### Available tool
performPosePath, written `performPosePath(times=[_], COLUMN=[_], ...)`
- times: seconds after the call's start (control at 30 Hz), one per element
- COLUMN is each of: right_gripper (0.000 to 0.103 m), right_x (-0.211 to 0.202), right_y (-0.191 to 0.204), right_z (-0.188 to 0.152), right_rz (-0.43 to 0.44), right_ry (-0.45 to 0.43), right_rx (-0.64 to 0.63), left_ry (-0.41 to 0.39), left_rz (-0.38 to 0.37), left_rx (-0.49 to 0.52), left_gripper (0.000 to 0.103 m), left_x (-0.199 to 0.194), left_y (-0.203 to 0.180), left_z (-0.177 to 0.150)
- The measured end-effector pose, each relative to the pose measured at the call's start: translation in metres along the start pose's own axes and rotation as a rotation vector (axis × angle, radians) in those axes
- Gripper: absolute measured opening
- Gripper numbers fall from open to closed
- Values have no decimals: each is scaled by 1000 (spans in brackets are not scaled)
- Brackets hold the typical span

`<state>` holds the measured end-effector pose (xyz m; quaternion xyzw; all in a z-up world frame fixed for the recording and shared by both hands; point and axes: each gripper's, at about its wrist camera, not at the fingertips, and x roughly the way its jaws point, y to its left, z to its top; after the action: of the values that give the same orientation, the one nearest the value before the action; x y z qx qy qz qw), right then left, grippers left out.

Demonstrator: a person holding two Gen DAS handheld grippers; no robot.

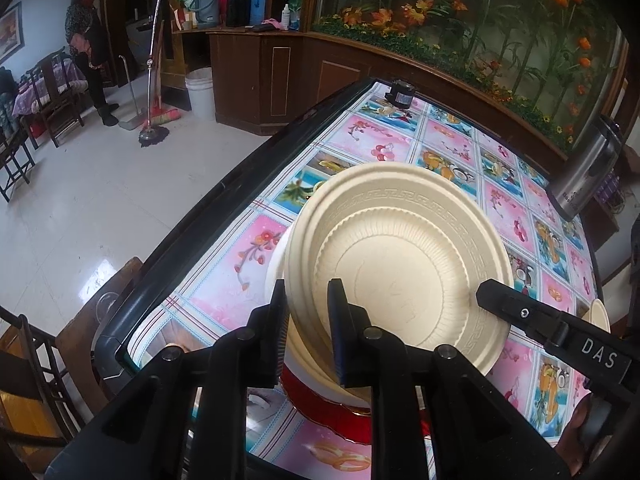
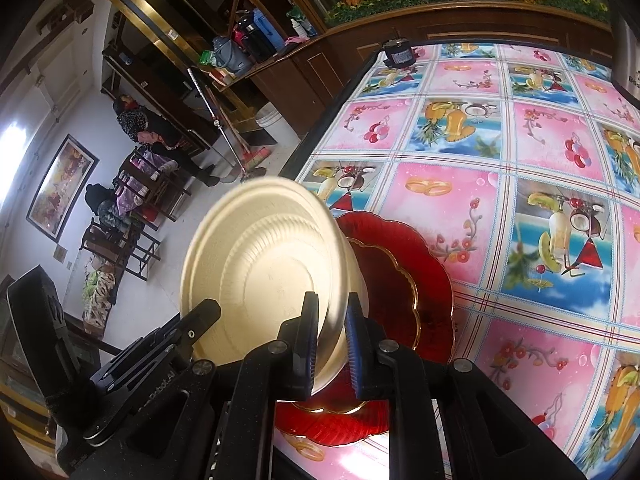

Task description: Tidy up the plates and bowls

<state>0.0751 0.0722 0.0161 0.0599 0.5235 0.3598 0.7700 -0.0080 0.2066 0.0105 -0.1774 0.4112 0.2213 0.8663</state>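
Stacking looked partway done: left gripper (image 1: pixel 308 320) and right gripper (image 2: pixel 332 340) both clamped the cream bowl (image 1: pixel 400 256) over red plates (image 2: pixel 400 280) (unreleased); another cream piece (image 1: pixel 600 312) remained apart.

You are in the living and dining room of a home. Under your left gripper (image 1: pixel 308 344) lies a desk (image 1: pixel 452 148) covered with a bright oilcloth of fruit and flower pictures. Ahead of that gripper, a dark wooden cabinet (image 1: pixel 256 80) carries vacuum flasks (image 1: pixel 240 0), and a planter of orange flowers (image 1: pixel 460 20) runs beyond it to the right. Far to its left, on the tiled floor (image 1: pixel 100 208), stand a mop (image 1: pixel 152 120), wooden chairs (image 1: pixel 52 96) and a framed picture (image 1: pixel 10 32).
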Motion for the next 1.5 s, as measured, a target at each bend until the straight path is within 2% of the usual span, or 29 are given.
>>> performPosePath(times=[0.07,0.13,0.17,0.23,0.37,0.43,0.47,0.53,0.6,0.67,0.8,0.87,0.97,1.1,1.27,1.5], right_gripper=[16,16,17,26,36,53,56,65,68,69,74,75,75,81,83,82], right_x=[1,2,2,2,-6,-15,-23,-39,-56,-79,-130,-150,-186,-228,-257,-250], right_y=[-1,-2,-2,-2,-2,-3,-4,-8,-16,-31,-86,-115,-166,-232,-303,-360], right_z=[0,0,0,0,0,1,0,-2,-7,-16,-43,-56,-81,-111,-134,-125], right_rz=[8,13,14,15,36,49,53,65,85,82,52,30,-24,-99,-136,-150], right_ry=[6,9,12,16,-7,-36,-55,-93,-122,-168,-266,-295,-348,-415,-445,-430], right_rx=[1,4,3,1,11,19,23,34,49,69,181,243,350,500,673,752], left_ry=[4,0,-8,-31,-83,-129,-160,-200,-233,-235,-147,-76,24,127,204,239], left_rz=[-2,-14,-18,-12,-22,-48,-63,-91,-139,-183,-286,-338,-392,-457,-492,-478], left_rx=[-2,-16,-20,-22,-49,-67,-66,-59,-35,13,160,228,312,391,459,464], left_gripper=[28,53,57,59,59,60,61,72,79,82,82,82,82,82,82,81], left_x=[1,-2,-4,-10,-27,-40,-48,-60,-69,-72,-59,-47,-29,-13,2,27], left_y=[0,0,0,0,3,2,-2,-10,-24,-46,-110,-146,-198,-261,-331,-385], left_z=[0,0,0,0,2,2,2,2,-1,-4,-16,-27,-44,-66,-87,-92])
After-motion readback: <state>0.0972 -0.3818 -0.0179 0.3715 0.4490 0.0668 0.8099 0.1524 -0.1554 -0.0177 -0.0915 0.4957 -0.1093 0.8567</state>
